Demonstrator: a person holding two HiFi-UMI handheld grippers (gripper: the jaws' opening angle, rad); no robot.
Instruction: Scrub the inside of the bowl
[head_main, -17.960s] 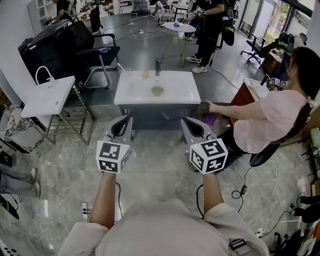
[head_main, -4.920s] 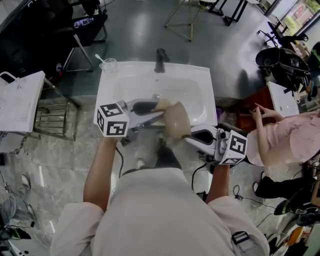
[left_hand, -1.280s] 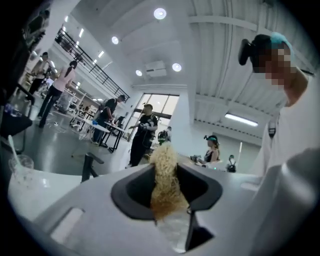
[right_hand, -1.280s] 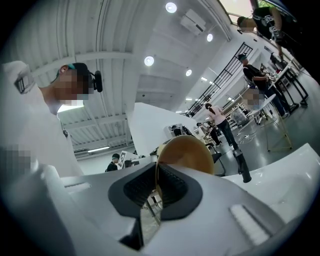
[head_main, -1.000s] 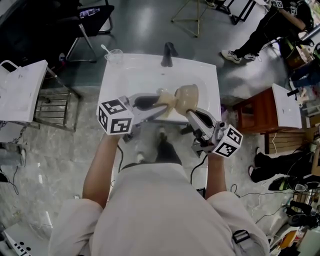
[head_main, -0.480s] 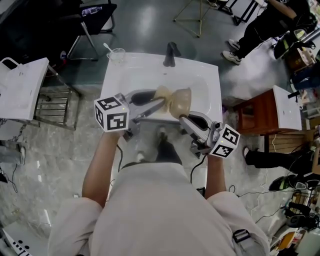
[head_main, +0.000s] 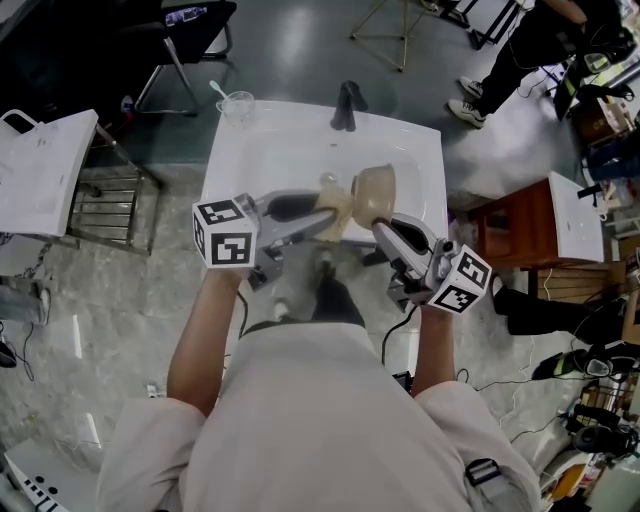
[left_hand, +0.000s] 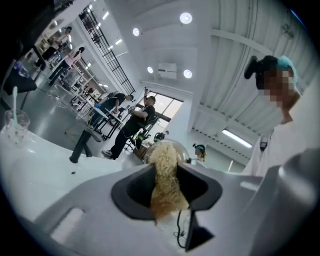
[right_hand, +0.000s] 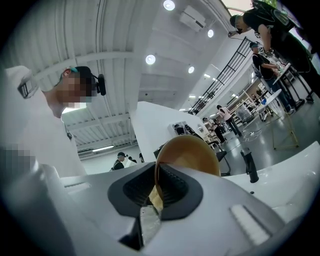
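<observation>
Standing in front of a white washbasin and reaching both grippers out above its hollow. Coming in with the left gripper from the left and with the right gripper from the lower right, the two tips being very near each other over the basin.

Pinching the thin rim of a tan bowl with the right gripper, the jaws being almost together with only the bowl wall between the pads. Carrying the bowl tilted on its side, in the air above the basin.

Clamping a beige fibrous scrubber with the left gripper, the jaws being moderately apart and pressing on the scrubber from both sides. Touching the bowl with the front end of the scrubber, on the side turned toward the left gripper. Not being able to tell whether this is the inner or the outer face.

Having at the far edge of the washbasin a black faucet, and at the far left corner a clear glass with a white stick in it, both well apart from the grippers.
</observation>
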